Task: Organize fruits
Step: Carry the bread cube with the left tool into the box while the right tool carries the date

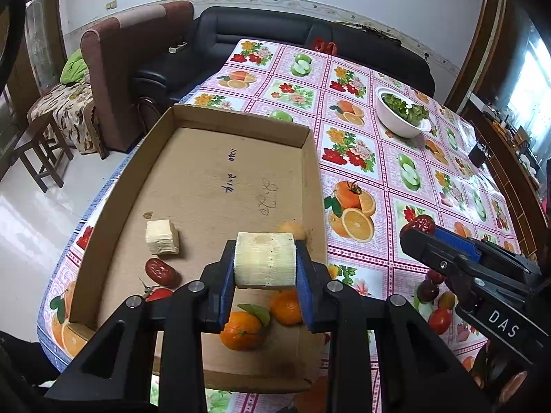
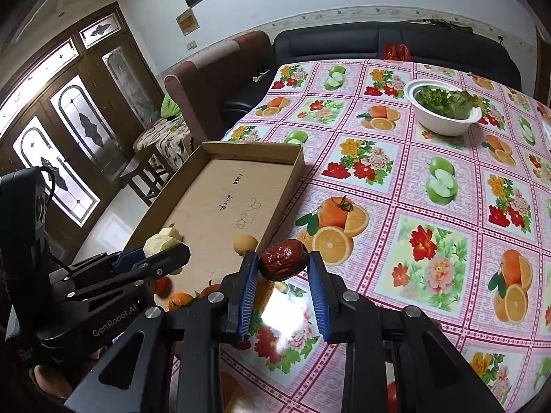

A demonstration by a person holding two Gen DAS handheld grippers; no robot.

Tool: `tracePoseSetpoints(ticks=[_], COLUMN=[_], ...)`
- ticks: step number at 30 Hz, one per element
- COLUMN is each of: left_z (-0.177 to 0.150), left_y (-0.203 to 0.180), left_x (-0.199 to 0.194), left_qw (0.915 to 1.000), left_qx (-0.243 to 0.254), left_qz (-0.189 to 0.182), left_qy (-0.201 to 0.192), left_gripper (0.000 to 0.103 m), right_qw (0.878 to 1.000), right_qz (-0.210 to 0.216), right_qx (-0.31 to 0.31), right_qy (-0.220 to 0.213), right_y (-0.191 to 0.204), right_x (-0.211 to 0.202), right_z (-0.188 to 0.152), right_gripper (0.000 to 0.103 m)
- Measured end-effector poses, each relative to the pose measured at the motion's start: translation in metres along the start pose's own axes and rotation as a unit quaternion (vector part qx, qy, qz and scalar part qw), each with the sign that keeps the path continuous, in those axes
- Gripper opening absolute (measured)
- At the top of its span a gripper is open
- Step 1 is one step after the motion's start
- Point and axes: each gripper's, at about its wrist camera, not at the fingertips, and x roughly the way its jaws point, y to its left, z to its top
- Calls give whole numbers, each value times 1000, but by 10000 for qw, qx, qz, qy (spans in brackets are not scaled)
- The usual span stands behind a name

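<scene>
Both grippers loaded, mid-carry toward the cardboard tray [image 1: 213, 186]. Left gripper [image 1: 265, 263]: jaws closed partway on a pale peeled chunk [image 1: 265, 261], probably sugar cane, pads pressing its two flat sides; it hangs above the tray's near right part, clear of the floor. Right gripper [image 2: 282, 263]: jaws nearly together, pinching a wrinkled red date [image 2: 282, 260] by its ends; it sits just outside the tray's right wall, over the flowered tablecloth [image 2: 430, 206]. Already in the tray: a second pale chunk [image 1: 162, 237] and another date [image 1: 161, 271] at the near left, two oranges [image 1: 241, 330] near the front wall under the left gripper, and a small tan round fruit [image 2: 245, 242] against the right wall. More small fruits [image 1: 439, 316] lie on the cloth right of the tray, below the right gripper. A white bowl of greens [image 2: 444, 110] stands well beyond the tray, to its right. Judgement: placing step in hand, several fruits still to collect. Next move, left: lower the chunk beside its twin at the near left and open only once it rests on cardboard, or it may tumble onto the oranges. Right: cross the wall high enough to clear the rim, then set the date by the other date. The two grippers are near each other; stagger the drops.
</scene>
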Motion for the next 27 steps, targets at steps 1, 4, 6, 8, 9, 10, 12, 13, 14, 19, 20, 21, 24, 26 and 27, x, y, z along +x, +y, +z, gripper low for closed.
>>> tracePoseSetpoints(ticks=[1, 4, 6, 8, 9, 10, 12, 13, 14, 19, 20, 21, 24, 26, 27], left_z=[1, 2, 3, 4, 5, 5, 6, 6, 6, 10, 11, 13, 20, 26, 30], left_y=[1, 6, 11, 13, 15, 17, 20, 21, 22, 28, 30, 33, 41, 48, 52], left_x=[0, 0, 0, 1, 2, 2, 2, 2, 3, 7, 7, 8, 11, 15, 18], left_qw=[10000, 10000, 10000, 9999, 9999, 9999, 9998, 9998, 9998, 9996, 9996, 9995, 9992, 9988, 9986], left_qx=[-6, -45, -73, -106, -120, -140, -163, -169, -178, -226, -247, -272, -341, -372, -398], left_qz=[8, 35, 58, 89, 92, 96, 108, 113, 116, 147, 161, 176, 226, 309, 359], left_qy=[-3, -3, -8, -9, -5, -3, 0, 2, 6, 28, 29, 32, 34, 37, 45], left_gripper=[29, 29, 29, 29, 29, 29, 29, 29, 29, 29, 29, 29, 29, 29, 29], right_qw=[10000, 10000, 9999, 9999, 9999, 9999, 9998, 9998, 9998, 9998, 9998, 9997, 9996, 9994, 9994], right_qz=[14, 42, 66, 81, 87, 96, 107, 110, 112, 124, 128, 138, 184, 250, 263], right_qx=[-12, -47, -78, -105, -113, -118, -130, -137, -140, -142, -146, -154, -169, -193, -215], right_qy=[6, 19, 32, 36, 37, 43, 51, 57, 61, 95, 96, 99, 117, 117, 105], right_y=[1, 5, 9, 11, 12, 13, 14, 15, 15, 16, 17, 18, 21, 26, 29], right_x=[1, 4, 7, 8, 10, 11, 12, 13, 14, 19, 20, 22, 29, 35, 36], right_z=[0, 2, 3, 4, 5, 6, 6, 6, 6, 8, 9, 11, 16, 23, 25], right_gripper=[30, 30, 30, 30, 30, 30, 30, 30, 30, 30, 30, 30, 30, 30, 30])
